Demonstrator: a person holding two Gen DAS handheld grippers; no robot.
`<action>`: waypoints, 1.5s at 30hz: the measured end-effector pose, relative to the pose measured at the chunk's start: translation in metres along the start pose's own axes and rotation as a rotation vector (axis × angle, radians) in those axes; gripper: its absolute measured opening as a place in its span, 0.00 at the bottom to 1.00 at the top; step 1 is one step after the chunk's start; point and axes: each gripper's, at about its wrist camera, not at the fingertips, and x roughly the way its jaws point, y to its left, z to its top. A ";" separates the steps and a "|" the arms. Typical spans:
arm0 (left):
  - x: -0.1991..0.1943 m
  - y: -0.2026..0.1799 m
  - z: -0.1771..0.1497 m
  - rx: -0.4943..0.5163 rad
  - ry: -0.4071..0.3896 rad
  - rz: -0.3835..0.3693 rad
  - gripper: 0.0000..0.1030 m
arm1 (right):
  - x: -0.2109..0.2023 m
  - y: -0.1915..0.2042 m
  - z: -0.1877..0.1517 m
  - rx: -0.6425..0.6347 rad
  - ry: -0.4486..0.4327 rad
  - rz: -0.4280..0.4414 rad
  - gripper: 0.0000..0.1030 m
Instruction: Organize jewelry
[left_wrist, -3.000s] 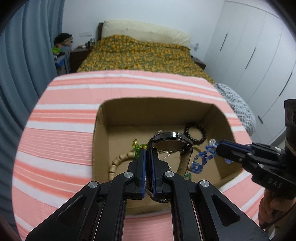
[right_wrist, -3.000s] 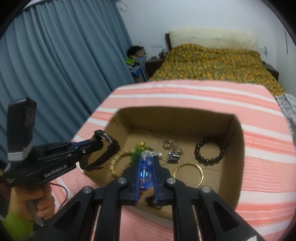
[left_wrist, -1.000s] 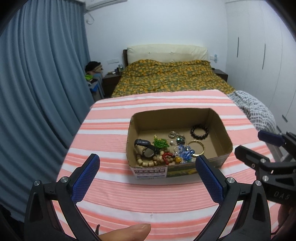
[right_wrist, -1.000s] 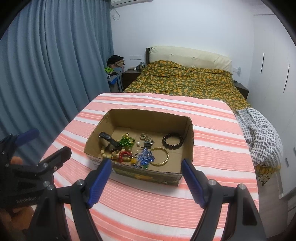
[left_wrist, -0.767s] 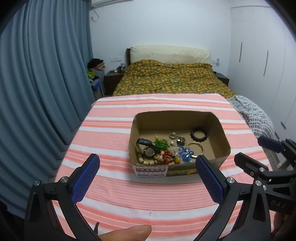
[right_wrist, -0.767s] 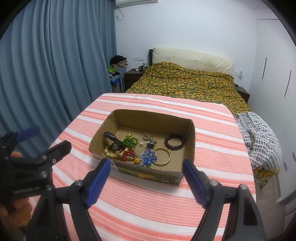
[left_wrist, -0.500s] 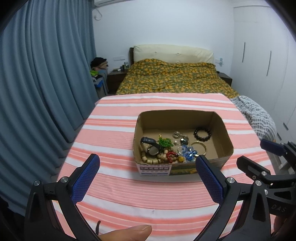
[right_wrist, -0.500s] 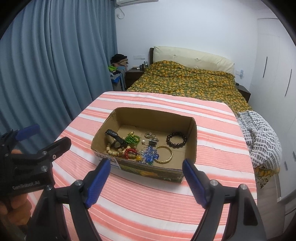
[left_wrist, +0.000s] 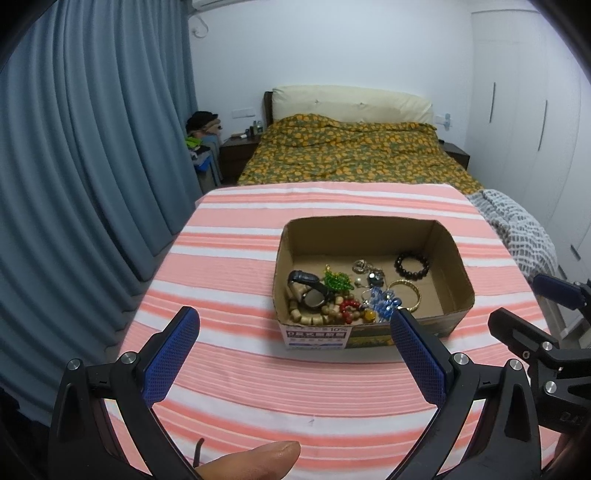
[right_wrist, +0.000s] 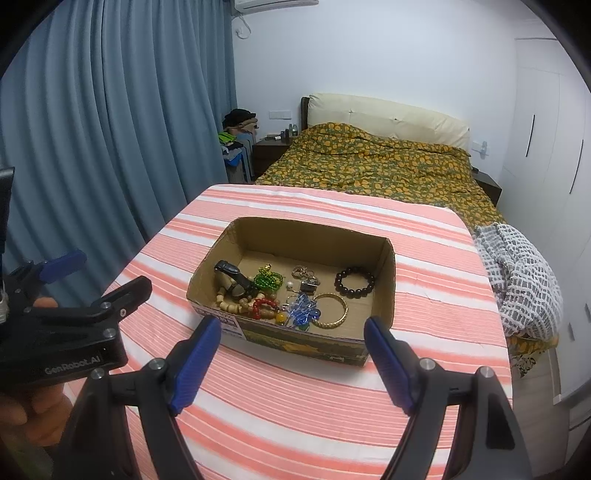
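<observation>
The bed (left_wrist: 354, 147) fills the far end of the room, well beyond both claws, with blue curtains (left_wrist: 85, 166) to their left and white wardrobes (left_wrist: 524, 122) to their right. Nearer, the table (left_wrist: 236, 243) under a pink-and-white striped cloth spreads out below and ahead of both claws.

The box (left_wrist: 452, 254) sits on the cloth ahead of the left claw (left_wrist: 293, 354), a little to the right of its midline, and straight ahead of the right claw (right_wrist: 291, 356), between the lines of its fingers. Both claws hang over the near part of the table, short of the box and apart from it. The left claw stands wide apart with nothing between its blue pads (left_wrist: 170, 356); the right claw is likewise spread wide and holds nothing. Each shows at the edge of the other's view, its fingers parted there too.

All the jewelry lies inside the box. In its near left corner a watch (left_wrist: 308, 290) rests on a wooden bead bracelet (left_wrist: 310, 315). Just right of the watch sits a green bead piece (left_wrist: 338, 281). Toward the near wall lie a red bead bracelet (left_wrist: 349, 309) and, beside it, a blue bead piece (left_wrist: 384, 302). A gold bangle (left_wrist: 408, 293) lies right of the blue piece. A dark bead bracelet (left_wrist: 412, 264) rests at the far right, and a small silver cluster (left_wrist: 369, 271) sits mid-box toward the back.
</observation>
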 end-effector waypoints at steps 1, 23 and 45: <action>-0.001 0.000 0.000 0.001 0.000 0.001 1.00 | 0.000 0.000 0.000 -0.001 0.000 0.001 0.79; -0.004 0.001 -0.001 -0.004 -0.007 0.003 1.00 | -0.002 0.004 0.003 -0.004 -0.004 0.000 0.79; -0.006 -0.001 0.000 -0.005 -0.008 0.000 1.00 | -0.005 0.005 0.005 -0.005 -0.008 -0.006 0.79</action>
